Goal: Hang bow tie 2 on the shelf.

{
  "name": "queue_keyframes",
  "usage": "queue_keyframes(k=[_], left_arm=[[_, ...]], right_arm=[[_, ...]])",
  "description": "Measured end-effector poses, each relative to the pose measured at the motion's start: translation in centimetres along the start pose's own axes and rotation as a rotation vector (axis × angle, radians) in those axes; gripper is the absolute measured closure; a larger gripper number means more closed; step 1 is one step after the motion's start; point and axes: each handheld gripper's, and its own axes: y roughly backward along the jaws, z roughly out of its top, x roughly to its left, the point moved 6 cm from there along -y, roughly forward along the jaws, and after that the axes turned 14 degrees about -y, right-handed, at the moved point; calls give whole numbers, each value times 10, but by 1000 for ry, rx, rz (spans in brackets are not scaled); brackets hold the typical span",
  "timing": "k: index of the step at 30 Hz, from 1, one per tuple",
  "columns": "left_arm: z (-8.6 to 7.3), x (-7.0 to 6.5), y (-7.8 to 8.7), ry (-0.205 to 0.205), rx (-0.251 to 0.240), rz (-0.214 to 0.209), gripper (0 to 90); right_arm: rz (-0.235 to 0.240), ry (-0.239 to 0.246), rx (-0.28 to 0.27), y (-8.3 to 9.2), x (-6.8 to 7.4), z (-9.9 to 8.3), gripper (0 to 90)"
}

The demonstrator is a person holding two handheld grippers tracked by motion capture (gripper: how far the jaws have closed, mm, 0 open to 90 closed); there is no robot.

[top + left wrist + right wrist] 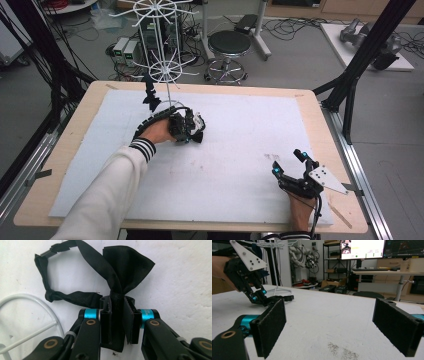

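1. Two pads of left gripper [119,322] squeezing black bow tie [125,267] at its knot — lying on white mat [240,150], beside white wire rack [162,70].
2. Resting well apart, near the mat's front edge — right gripper [289,165], jaws gaping, gripping nothing.

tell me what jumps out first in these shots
The left gripper is shut on the knot of a black bow tie lying on the white mat, its strap looping off to one side. Just behind it stands a white wire rack at the table's far edge. The right gripper rests open near the mat's front right corner.
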Motion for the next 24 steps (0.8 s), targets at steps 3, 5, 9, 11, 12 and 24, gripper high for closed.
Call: queue_keyframes(k=[3, 5, 9, 11, 12, 24], left_arm=[[2, -1, 4, 12, -28, 7, 775], [3, -1, 7, 39, -67, 10, 775], [2, -2, 14, 80, -119, 24, 775], [2, -3, 19, 81, -143, 43, 775], [3, -3, 23, 83, -156, 49, 775], [8, -9, 59, 173, -392, 124, 774]], right_arm=[[0, 0, 0, 0, 0, 0, 111], [1, 5, -2, 0, 0, 0, 111], [0, -1, -1, 0, 0, 0, 111], [0, 0, -1, 0, 0, 0, 111], [0, 0, -1, 0, 0, 0, 111], [1, 14, -3, -1, 0, 0, 111]])
